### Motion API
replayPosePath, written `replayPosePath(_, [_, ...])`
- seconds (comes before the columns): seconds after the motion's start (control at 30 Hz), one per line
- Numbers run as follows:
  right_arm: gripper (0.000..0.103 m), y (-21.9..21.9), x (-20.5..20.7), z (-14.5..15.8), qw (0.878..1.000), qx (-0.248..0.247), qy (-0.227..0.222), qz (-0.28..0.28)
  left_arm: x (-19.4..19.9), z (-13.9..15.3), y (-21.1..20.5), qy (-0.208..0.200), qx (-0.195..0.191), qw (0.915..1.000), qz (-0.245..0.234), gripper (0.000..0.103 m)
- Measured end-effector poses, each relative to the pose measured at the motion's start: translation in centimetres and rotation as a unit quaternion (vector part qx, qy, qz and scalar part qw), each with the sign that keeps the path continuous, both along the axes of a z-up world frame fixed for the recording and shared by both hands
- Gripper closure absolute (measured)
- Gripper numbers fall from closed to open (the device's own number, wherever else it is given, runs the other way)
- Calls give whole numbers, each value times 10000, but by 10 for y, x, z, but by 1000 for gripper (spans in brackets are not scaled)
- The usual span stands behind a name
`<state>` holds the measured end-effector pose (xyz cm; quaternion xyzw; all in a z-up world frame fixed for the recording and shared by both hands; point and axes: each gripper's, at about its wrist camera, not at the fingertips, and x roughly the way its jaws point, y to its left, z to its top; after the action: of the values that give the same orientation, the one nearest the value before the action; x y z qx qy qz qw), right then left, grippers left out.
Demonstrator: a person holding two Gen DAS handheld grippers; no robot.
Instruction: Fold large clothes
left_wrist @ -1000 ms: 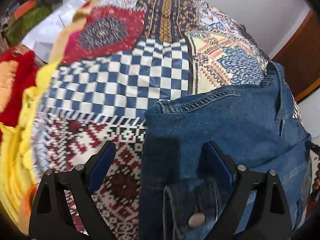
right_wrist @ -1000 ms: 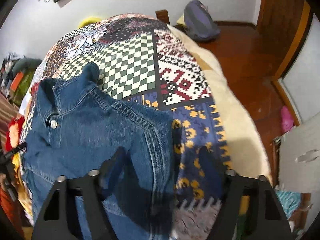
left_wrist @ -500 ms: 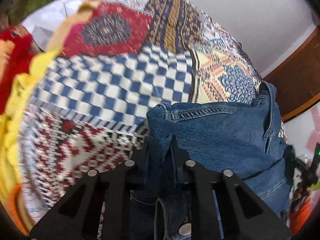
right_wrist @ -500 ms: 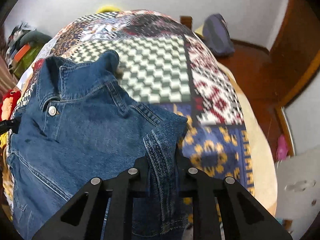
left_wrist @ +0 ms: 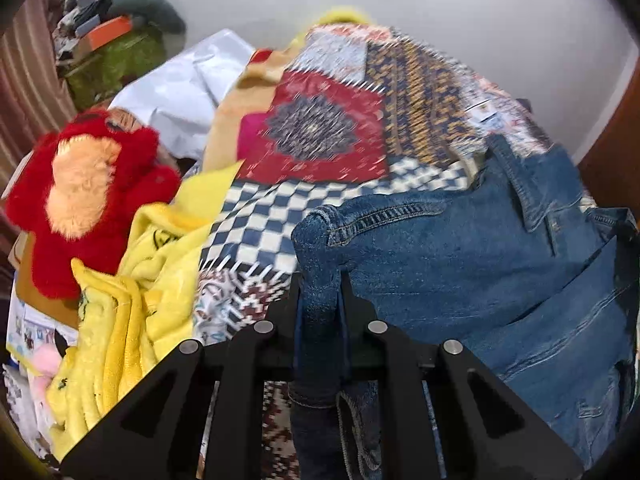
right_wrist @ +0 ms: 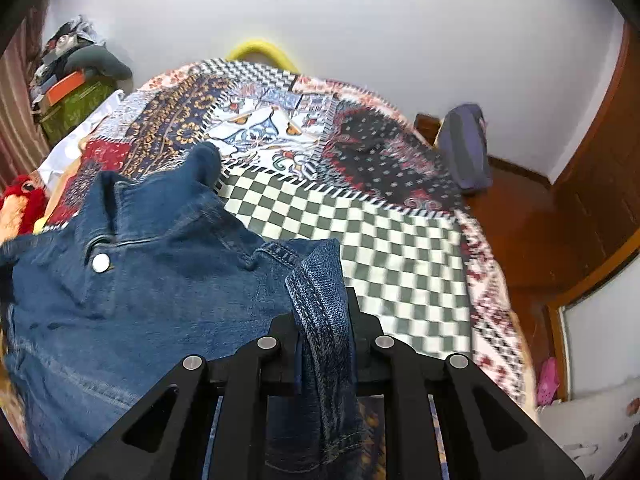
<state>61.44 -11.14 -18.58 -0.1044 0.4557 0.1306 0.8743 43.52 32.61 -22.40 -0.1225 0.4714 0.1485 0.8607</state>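
A blue denim jacket (left_wrist: 472, 264) lies on a patchwork bedspread (left_wrist: 320, 136), its collar toward the far end. My left gripper (left_wrist: 320, 300) is shut on the jacket's left shoulder fold, with the cloth bunched up between its black fingers. In the right wrist view the same denim jacket (right_wrist: 152, 280) shows its collar and a silver button. My right gripper (right_wrist: 322, 316) is shut on the jacket's right shoulder seam. Both held corners are lifted off the bedspread (right_wrist: 380, 240).
A red plush toy (left_wrist: 84, 188) and a yellow blanket (left_wrist: 140, 280) lie at the bed's left edge, with cluttered shelves (left_wrist: 112, 48) behind. To the right are a wooden floor (right_wrist: 520, 232), a dark bag (right_wrist: 466, 148) and a wooden door (right_wrist: 600, 160).
Both grippers went from open over the jacket's shoulders to shut on the denim. They then lifted the shoulders and carried them up the bed, the right one farther.
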Motion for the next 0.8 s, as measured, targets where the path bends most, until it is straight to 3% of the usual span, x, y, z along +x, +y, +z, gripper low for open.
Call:
replayPosePath(0.17, [89,4,23,-43,9985,-266,369,-309,9,-30,5,225,-122,9996,80,88])
replayPosePath(0.33, [82,-5,20,-71,9974,-587,349,-226,17,-48,-2,367,180,9992,22,84])
replayPosePath(0.4, [65,-5,18,-71,9958,-862,159,-256,17,-50,-2,378,212,9991,6,82])
replayPosePath(0.43, [40,-6,18,-71,9930,-1105,57,-400,17,-51,-2,374,205,9991,6,81])
replayPosePath(0.5, [16,-13,22,-68,9878,-1410,-87,-651,15,-51,1,359,137,9993,44,80])
replayPosePath(0.63, [16,-26,22,-60,9913,-1151,145,-625,13,-49,0,404,132,9991,69,79])
replayPosePath(0.8, [16,-22,3,-26,9936,-1011,-124,-494,11,-38,-10,544,236,9982,-36,79])
